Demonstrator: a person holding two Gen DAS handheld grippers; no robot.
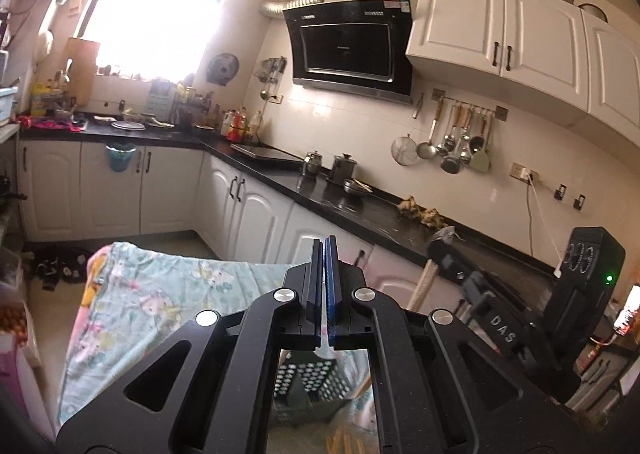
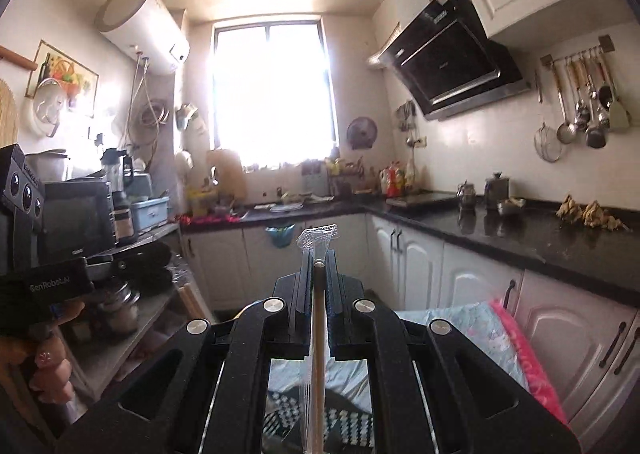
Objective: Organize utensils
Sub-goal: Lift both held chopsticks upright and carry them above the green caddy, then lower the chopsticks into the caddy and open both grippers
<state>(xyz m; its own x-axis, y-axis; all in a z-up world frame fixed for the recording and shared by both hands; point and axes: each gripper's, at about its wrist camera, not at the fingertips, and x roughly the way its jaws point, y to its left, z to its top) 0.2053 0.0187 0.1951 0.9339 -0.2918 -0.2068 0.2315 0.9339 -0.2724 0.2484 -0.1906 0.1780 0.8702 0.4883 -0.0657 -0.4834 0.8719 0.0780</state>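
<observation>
My right gripper [image 2: 319, 260] is shut on a wooden chopstick [image 2: 318, 334] in a clear plastic wrapper [image 2: 318, 236]; the wrapper's end sticks out past the fingertips. It shows in the left wrist view [image 1: 440, 250] with the wrapped chopstick [image 1: 422, 286] hanging below it. My left gripper [image 1: 324, 250] is shut and empty, held above a table with a floral cloth [image 1: 160, 294]. A dark perforated utensil basket [image 1: 308, 378] sits on the cloth below both grippers, also in the right wrist view [image 2: 348, 426]. More wooden sticks [image 1: 344, 444] lie near it.
A black kitchen counter [image 1: 360, 210] runs along the right wall with metal pots [image 1: 342, 168]. Ladles and spoons hang on a wall rail [image 1: 460, 142]. A shelf with a microwave [image 2: 76, 214] stands at the left. The person's left hand [image 2: 48, 358] holds the other gripper.
</observation>
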